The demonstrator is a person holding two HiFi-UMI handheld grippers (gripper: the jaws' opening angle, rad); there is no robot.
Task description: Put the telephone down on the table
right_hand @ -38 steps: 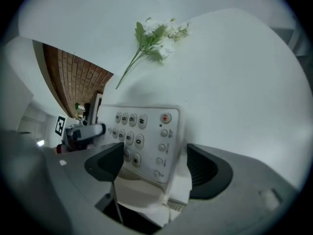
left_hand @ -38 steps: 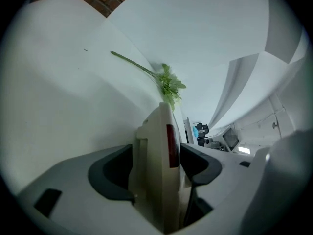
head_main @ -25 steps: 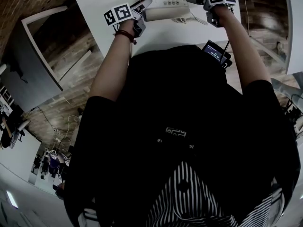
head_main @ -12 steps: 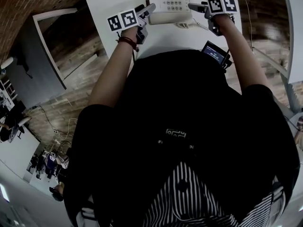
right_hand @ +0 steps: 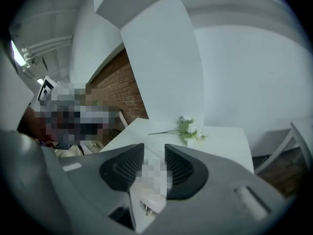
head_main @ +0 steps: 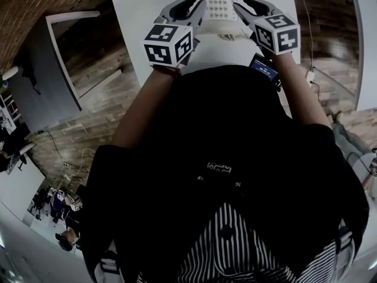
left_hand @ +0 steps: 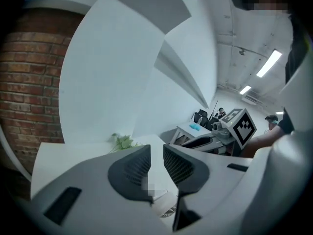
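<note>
The white push-button telephone (head_main: 221,13) sits between my two grippers over the white table (head_main: 141,16), and whether it still touches the table is hidden. My left gripper (head_main: 193,9) is closing on its left end. My right gripper (head_main: 246,9) is closing on its right end. In the left gripper view the jaws (left_hand: 156,153) stand a narrow gap apart, with the phone's white edge (left_hand: 164,202) low between them. In the right gripper view the jaws (right_hand: 154,153) have the phone's white body (right_hand: 146,199) filling the gap.
The phone's coiled cord (head_main: 227,37) hangs at its near side. A small dark device with a lit screen (head_main: 263,66) is by the table's near edge. A sprig of artificial flowers (right_hand: 188,129) lies farther back on the table. Wooden floor lies to both sides.
Both grippers have risen toward the head camera and moved inward against the phone's two ends. Their jaws, wide open before, have narrowed onto the phone.
</note>
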